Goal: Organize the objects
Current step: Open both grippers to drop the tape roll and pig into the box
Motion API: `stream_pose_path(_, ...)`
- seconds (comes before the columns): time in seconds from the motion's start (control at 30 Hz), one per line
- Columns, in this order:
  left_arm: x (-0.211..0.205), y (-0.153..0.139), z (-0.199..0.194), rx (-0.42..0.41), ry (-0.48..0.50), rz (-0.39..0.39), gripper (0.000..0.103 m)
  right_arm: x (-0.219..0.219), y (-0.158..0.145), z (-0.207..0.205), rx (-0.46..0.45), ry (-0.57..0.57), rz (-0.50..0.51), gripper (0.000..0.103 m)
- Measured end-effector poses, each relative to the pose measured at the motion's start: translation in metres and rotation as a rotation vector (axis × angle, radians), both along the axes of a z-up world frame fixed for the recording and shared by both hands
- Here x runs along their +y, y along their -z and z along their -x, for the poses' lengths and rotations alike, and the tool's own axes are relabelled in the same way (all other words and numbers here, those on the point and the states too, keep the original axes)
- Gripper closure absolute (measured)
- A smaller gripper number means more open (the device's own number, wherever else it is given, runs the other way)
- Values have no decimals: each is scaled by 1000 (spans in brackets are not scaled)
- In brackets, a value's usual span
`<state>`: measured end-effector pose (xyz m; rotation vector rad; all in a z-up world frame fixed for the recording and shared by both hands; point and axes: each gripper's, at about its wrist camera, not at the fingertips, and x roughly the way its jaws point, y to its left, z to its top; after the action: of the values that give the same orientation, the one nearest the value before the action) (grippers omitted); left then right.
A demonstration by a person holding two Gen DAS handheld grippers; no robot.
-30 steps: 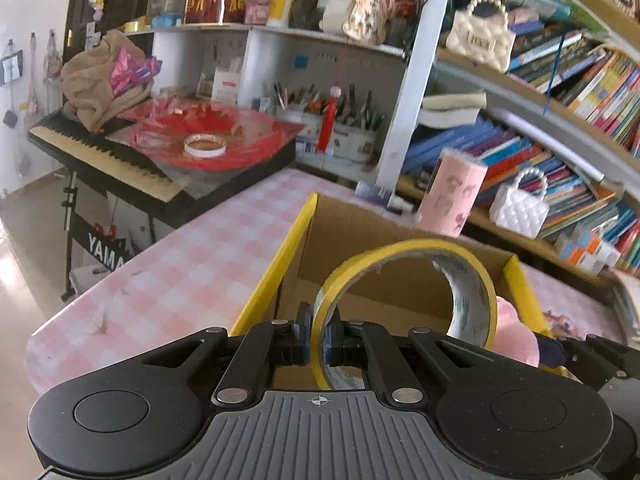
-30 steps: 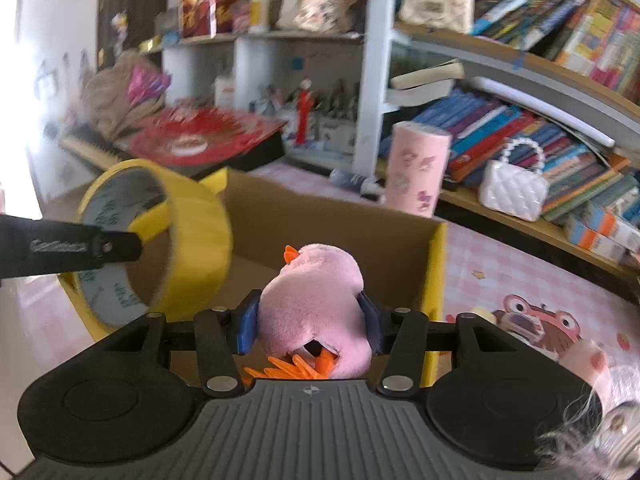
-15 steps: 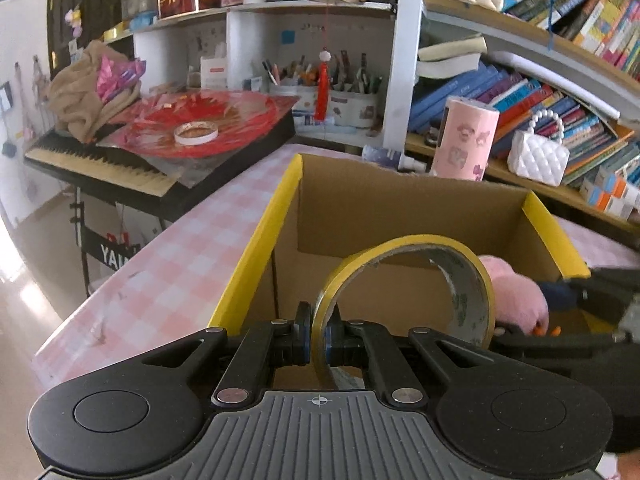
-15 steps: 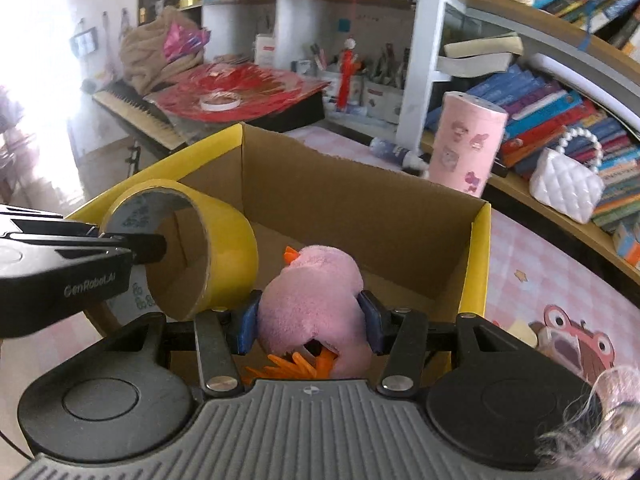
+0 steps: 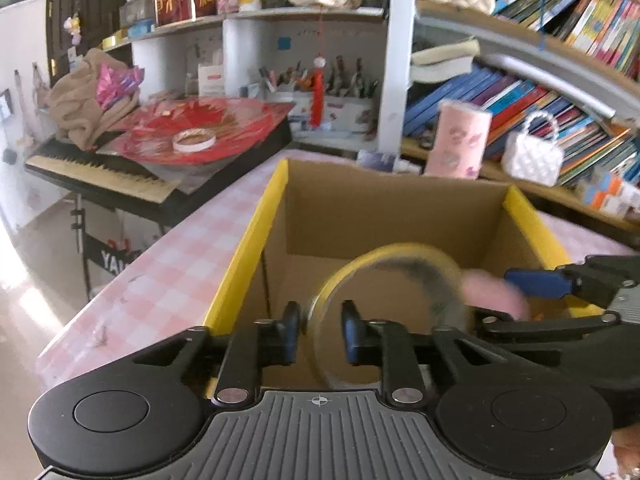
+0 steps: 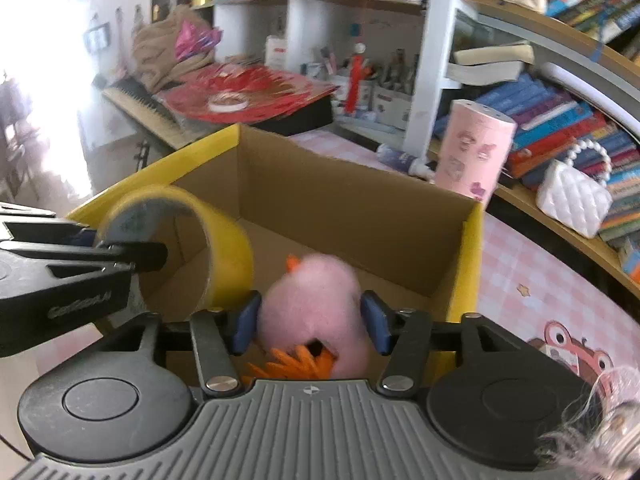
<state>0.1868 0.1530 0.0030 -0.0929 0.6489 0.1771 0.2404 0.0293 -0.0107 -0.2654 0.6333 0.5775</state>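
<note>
A cardboard box with yellow rims (image 5: 256, 240) (image 6: 468, 264) stands open on the pink checked table. My left gripper (image 5: 318, 334) is open over the box; the yellow tape roll (image 5: 384, 280) is blurred between its spread fingers, loose. It also shows in the right wrist view (image 6: 224, 256). My right gripper (image 6: 308, 322) is open over the box; the pink plush toy (image 6: 316, 300) with orange feet sits between its parted pads, blurred. The toy also shows in the left wrist view (image 5: 492, 292).
A pink cylinder (image 6: 472, 152) and a white handbag (image 6: 572, 200) stand behind the box by the bookshelf. A keyboard (image 5: 100, 176) with red sheets and a tape roll is at left. A cartoon print (image 6: 568, 348) marks the tablecloth at right.
Both grippers have opened over the box. The tape roll and the pink plush are released and blurred, dropping lower into the box.
</note>
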Motion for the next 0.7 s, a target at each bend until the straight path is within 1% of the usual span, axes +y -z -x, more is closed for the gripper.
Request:
stream_pose_path(0.03, -2, -3, 4, -17, -8, -11, 56, -3, -1, 1, 4, 8, -15, 44)
stream_pose_path(0.07, -4, -6, 9, -41, -20, -25, 47, -6, -3, 4, 3, 14, -29, 43)
stream_pose_path(0.1, -4, -10, 14, -67, -23, -31, 43, -9, -5, 7, -2, 24, -36, 43)
stream_pose_path(0.23, -2, -28, 34, -129, -15, -19, 39, -15, -16, 24, -39, 37, -60, 42)
stream_pose_path(0.3, 0, -35, 44, -156, -17, -18, 33, -17, -23, 35, -65, 45, -72, 40)
stream_pose_path(0.37, 1, -40, 54, -174, -15, -14, 32, -19, -29, 45, -91, 61, -76, 37)
stream_pose_path(0.43, 2, -43, 63, -180, -11, -14, 30, -21, -34, 56, -109, 76, -78, 37)
stream_pose_path(0.5, 2, -44, 71, -186, -7, -17, 25, -22, -38, 65, -119, 96, -79, 36)
stream_pose_path(0.7, 6, -39, 94, -158, 0, -14, 20, -30, -44, 94, -135, 171, -80, 32)
